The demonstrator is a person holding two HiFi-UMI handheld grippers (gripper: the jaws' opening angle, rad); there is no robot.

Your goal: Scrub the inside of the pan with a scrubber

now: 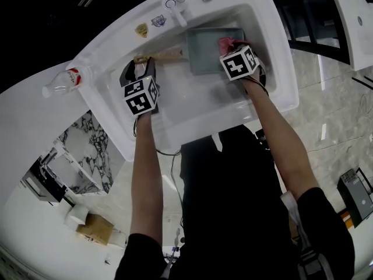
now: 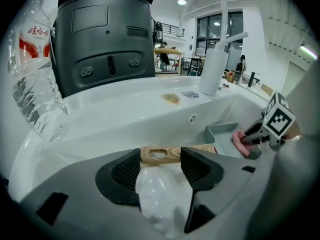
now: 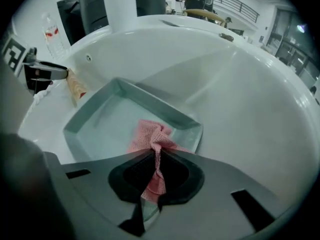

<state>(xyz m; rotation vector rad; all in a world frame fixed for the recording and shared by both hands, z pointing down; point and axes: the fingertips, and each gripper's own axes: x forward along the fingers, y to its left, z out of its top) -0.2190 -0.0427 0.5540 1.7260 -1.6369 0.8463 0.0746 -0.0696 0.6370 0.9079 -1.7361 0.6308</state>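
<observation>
The square grey pan [image 1: 205,52] sits flat in the white sink [image 1: 274,92], open side up, in the far part of the basin just below the faucet [image 1: 178,4]. Its wooden handle [image 1: 163,56] gives it its long axis. In the head view that axis runs sideways, with the handle pointing toward my left and the pan body toward my right.

My right claw [image 3: 152,154] is clamped on the pink mesh scrubber [image 3: 149,134], with the jaws pinched nearly together on a twisted fold of it. The rest of the cloth fans out beyond the tips, inside the pan near its near wall and corner. It seems to reach the pan floor there, but I can't judge how firmly.

My left claw [image 2: 161,160] stands wide. The end of the handle, the part with the hanging slot, lies crosswise just past the two pads and spans the gap from one to the other. I can't tell whether the pads actually touch the wood.

From the head view, the marker cube hides the tips of the right claw and covers the pan's near right corner. In the left gripper view, most of the pan is cut off behind my own jaw, and only one corner and the scrubber show. A clear water bottle [image 1: 61,81] lies on the surface at the sink's left corner, well apart from the pan.
</observation>
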